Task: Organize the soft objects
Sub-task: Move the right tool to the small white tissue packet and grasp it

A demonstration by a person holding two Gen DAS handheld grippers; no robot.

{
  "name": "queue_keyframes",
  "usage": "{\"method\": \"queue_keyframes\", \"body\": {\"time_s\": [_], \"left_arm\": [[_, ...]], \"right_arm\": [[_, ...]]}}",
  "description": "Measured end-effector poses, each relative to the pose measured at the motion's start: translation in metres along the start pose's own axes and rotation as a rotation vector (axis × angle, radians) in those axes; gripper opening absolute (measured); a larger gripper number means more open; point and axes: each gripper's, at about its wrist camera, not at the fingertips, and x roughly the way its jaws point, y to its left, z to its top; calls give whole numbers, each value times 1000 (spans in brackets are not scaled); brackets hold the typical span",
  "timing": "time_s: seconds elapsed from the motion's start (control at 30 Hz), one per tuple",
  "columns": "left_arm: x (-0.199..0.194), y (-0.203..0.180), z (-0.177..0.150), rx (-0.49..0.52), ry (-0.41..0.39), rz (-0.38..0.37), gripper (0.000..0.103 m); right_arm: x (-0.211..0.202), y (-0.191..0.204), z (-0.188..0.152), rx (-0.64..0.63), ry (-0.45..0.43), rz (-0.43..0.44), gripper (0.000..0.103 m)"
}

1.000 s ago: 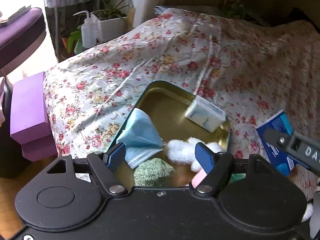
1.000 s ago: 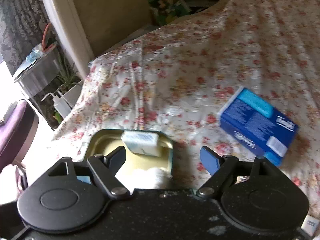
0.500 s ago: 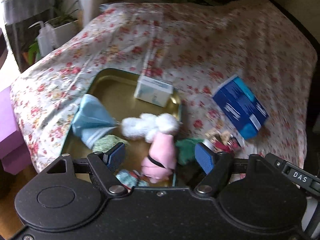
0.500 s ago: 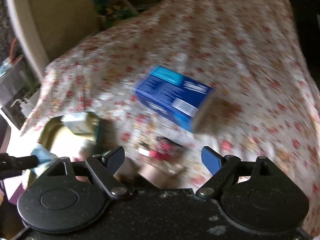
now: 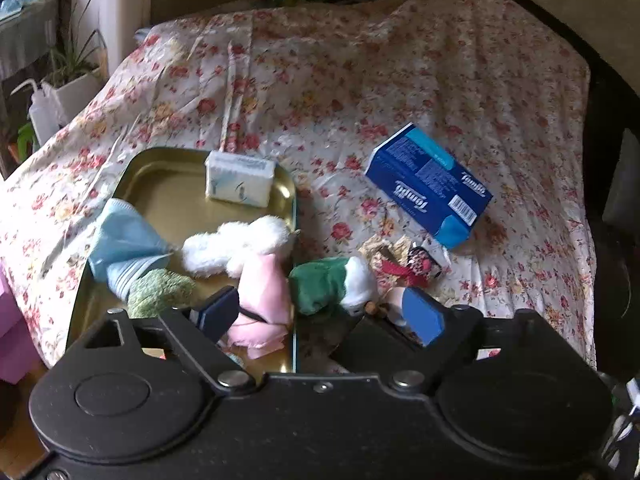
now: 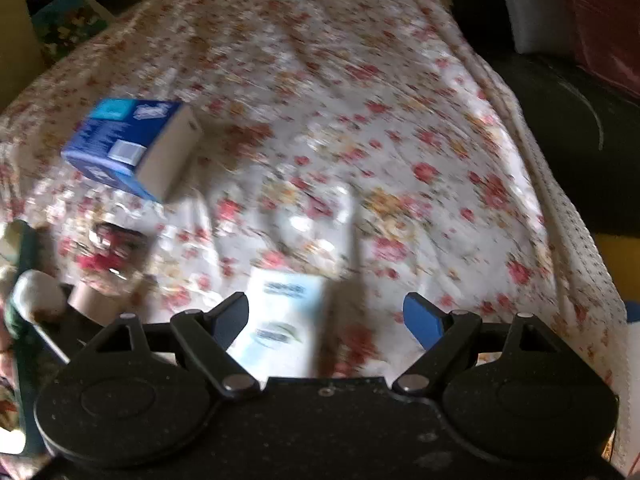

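Observation:
A gold tin tray [image 5: 168,192] lies on the floral bedspread. In it are a blue face mask [image 5: 124,240], a green knitted piece [image 5: 160,292], a white-and-pink plush toy [image 5: 248,256] and a white tissue pack [image 5: 240,180]. A green-and-white plush [image 5: 328,284] lies just right of the tray. My left gripper [image 5: 320,314] is open and empty above the pink plush and the green plush. My right gripper [image 6: 326,318] is open and empty over a white tissue pack [image 6: 280,320] on the bedspread.
A blue tissue box [image 5: 428,184] lies right of the tray and also shows in the right wrist view [image 6: 132,144]. A small red-ribboned wrapped packet [image 5: 408,268] lies below it. Plants and a squeeze bottle [image 5: 40,116] stand off the bed's left side.
Both grippers have swung to the right. The left view now takes in the green plush and blue box; the right view has left the tray and reached a white tissue pack.

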Motion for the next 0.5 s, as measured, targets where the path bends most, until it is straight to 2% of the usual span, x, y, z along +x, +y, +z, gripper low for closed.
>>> {"method": "queue_keyframes", "body": {"time_s": [0.07,0.2,0.3,0.5], "left_arm": [[0,-2,-2,3,-15,-7,85],[0,-1,-7,-34,-55,-32,85],[4,1,-8,-56,-38,-31,86],[11,-3,-9,-11,-18,14,86]], "right_arm": [[4,0,-6,5,-5,13,85],[6,6,-16,1,-36,68,93],[8,17,-20,-41,-62,71,94],[19,22,-27,-107,-123,42,94]]}}
